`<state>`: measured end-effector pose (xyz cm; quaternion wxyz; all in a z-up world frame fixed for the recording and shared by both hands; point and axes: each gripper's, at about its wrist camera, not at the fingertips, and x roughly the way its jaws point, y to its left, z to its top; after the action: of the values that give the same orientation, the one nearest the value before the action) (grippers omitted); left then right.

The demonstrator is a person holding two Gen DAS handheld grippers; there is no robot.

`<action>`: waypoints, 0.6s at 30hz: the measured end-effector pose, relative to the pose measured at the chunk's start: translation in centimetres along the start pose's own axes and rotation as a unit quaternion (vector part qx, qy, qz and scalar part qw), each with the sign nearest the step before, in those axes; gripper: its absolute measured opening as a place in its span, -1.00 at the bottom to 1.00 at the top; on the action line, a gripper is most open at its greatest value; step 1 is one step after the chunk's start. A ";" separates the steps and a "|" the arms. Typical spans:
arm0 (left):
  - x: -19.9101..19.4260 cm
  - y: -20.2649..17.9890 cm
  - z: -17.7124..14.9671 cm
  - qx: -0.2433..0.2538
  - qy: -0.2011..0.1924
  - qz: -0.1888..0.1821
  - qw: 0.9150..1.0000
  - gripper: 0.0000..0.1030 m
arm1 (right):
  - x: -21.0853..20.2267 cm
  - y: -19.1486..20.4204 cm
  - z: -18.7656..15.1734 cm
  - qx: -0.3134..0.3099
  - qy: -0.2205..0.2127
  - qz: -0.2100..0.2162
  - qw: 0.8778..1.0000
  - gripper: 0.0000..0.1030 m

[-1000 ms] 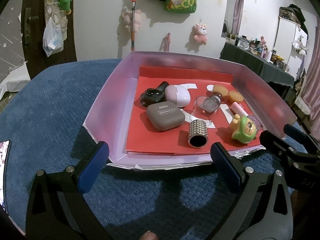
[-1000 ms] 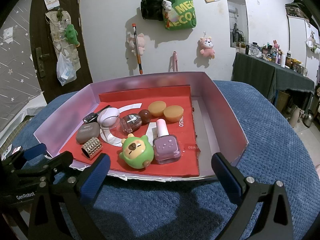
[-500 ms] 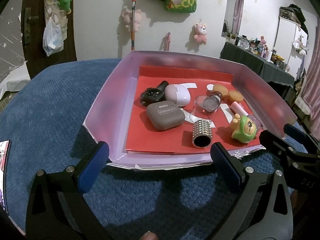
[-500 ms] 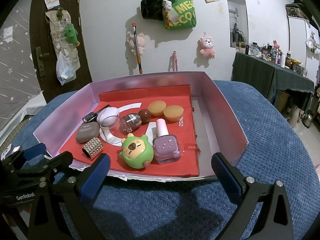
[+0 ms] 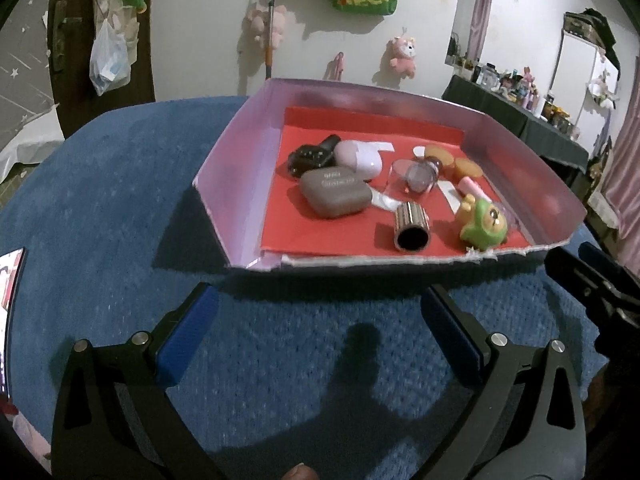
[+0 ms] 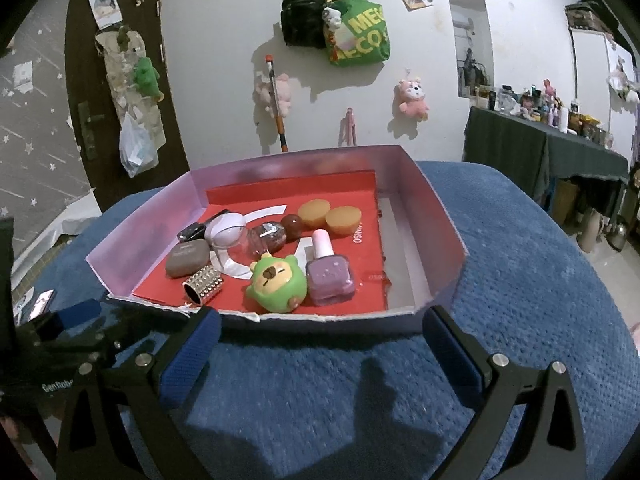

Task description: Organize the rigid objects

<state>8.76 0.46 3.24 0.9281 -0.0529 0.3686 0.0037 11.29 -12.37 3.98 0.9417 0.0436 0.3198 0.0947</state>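
Observation:
A lilac cardboard tray (image 5: 236, 168) (image 6: 436, 224) with a red liner sits on a blue cloth. In it lie a brown case (image 5: 336, 193) (image 6: 187, 261), a studded metal tube (image 5: 412, 226) (image 6: 203, 283), a green bear toy (image 5: 484, 225) (image 6: 277, 283), a purple nail polish bottle (image 6: 330, 276), a black watch (image 5: 310, 156), a pale pink case (image 5: 358, 157) (image 6: 225, 229), a glass bottle (image 5: 416, 176) (image 6: 269, 238) and two orange cups (image 6: 330, 214). My left gripper (image 5: 318, 336) and right gripper (image 6: 316, 348) are open and empty, just in front of the tray's near edge.
A phone (image 5: 10, 284) (image 6: 42, 302) lies on the cloth at the left. A white wall with hung bags and plush toys (image 6: 414, 98) stands behind. A dark table with bottles (image 6: 552, 148) is at the right, a door (image 6: 100, 92) at the left.
Both grippers have dropped lower and pulled back a little, so the tray's near edge now sits higher in both views. The things in the tray have not moved.

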 end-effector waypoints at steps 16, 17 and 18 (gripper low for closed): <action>0.1 -0.6 -1.9 0.019 0.030 0.015 0.999 1.00 | 0.4 -1.4 -2.6 -0.001 0.053 -0.005 0.999 1.00; 0.2 -0.5 -1.9 0.019 0.033 0.016 0.999 1.00 | 0.5 -1.4 -2.7 0.000 0.055 -0.005 0.998 1.00; 0.2 -0.5 -1.9 0.019 0.036 0.018 0.999 1.00 | 0.5 -1.5 -2.8 0.001 0.056 -0.005 0.998 1.00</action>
<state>7.64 -0.24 1.79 0.9147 -0.0287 0.4029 0.0113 10.22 -13.65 1.27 0.9226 0.0379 0.3728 0.0921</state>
